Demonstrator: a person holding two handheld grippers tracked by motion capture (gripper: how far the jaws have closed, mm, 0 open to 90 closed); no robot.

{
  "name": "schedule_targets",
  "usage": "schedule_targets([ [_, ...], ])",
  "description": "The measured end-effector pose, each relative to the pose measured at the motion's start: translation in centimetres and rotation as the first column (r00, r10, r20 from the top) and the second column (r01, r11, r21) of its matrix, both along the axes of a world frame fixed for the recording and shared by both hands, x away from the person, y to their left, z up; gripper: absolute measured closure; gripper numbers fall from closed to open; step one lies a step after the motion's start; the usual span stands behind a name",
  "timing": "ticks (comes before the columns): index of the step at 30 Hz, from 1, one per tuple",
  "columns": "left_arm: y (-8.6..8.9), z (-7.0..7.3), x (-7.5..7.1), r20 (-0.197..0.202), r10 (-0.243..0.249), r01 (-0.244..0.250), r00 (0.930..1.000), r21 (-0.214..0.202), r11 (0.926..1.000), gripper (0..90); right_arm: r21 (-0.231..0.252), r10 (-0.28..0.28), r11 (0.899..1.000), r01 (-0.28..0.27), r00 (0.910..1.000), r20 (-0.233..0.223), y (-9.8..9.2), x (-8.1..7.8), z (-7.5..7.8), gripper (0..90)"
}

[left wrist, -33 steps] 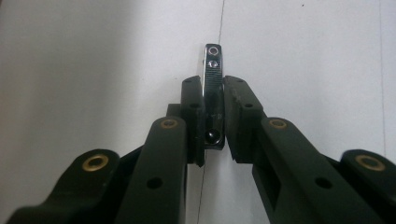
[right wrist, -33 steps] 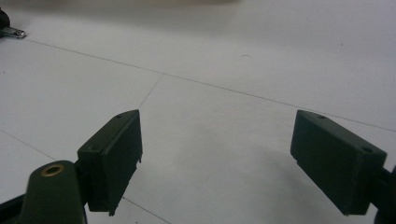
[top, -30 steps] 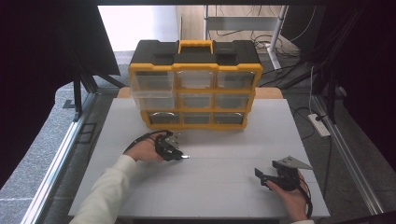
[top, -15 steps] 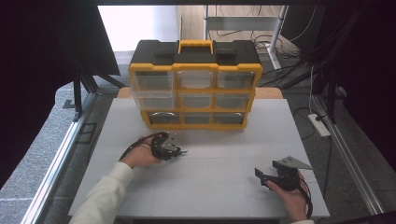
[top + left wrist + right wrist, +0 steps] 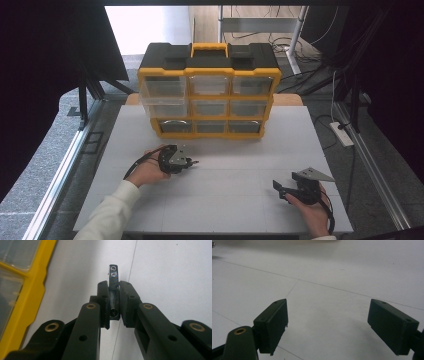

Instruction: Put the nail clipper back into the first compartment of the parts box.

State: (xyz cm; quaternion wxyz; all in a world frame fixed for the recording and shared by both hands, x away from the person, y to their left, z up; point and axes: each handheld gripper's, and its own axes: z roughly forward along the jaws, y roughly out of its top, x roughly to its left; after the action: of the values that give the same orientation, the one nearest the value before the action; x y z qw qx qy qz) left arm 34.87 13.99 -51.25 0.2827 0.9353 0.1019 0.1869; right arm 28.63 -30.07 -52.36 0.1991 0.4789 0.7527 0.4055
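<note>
L gripper sits on the white table, just in front of the yellow-and-black drawer box, near its lower-left drawers. In the left gripper view its jaws are pinched narrow on a small black metal part w/ a ribbed face and two screws at the tip; the part pokes out past the pads, above the table, yellow box edge off to one side. R gripper rests near the table's front-right corner, well apart from the box; jaws spread wide, nothing between them, pads over bare table.
</note>
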Motion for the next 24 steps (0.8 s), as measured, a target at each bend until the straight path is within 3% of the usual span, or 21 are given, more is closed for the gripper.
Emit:
schedule_targets([
  [4,0.2,0.3,-0.5,0.018,0.037,-0.036,0.9992,-0.044,0.9984,79.1,-0.001,0.001,1.000,-0.001,1.0000,0.000,0.0,0.0,0.0,16.6],
  [9,0.3,0.5,-1.1,0.036,0.070,-0.067,0.9969,-0.070,0.9953,79.1,-0.002,0.000,1.000,0.000,1.0000,0.000,0.0,0.0,0.0,16.6],
  [16,0.7,1.1,-2.1,0.054,0.109,-0.101,0.9925,-0.143,0.9846,79.0,-0.002,0.000,1.000,0.000,1.0000,0.000,0.0,0.0,0.0,16.6],
  [24,0.8,1.6,-2.8,0.045,0.119,-0.107,0.9919,-0.199,0.9740,79.1,-0.004,0.000,1.000,0.000,1.0000,0.000,0.1,0.0,0.0,16.6],
])
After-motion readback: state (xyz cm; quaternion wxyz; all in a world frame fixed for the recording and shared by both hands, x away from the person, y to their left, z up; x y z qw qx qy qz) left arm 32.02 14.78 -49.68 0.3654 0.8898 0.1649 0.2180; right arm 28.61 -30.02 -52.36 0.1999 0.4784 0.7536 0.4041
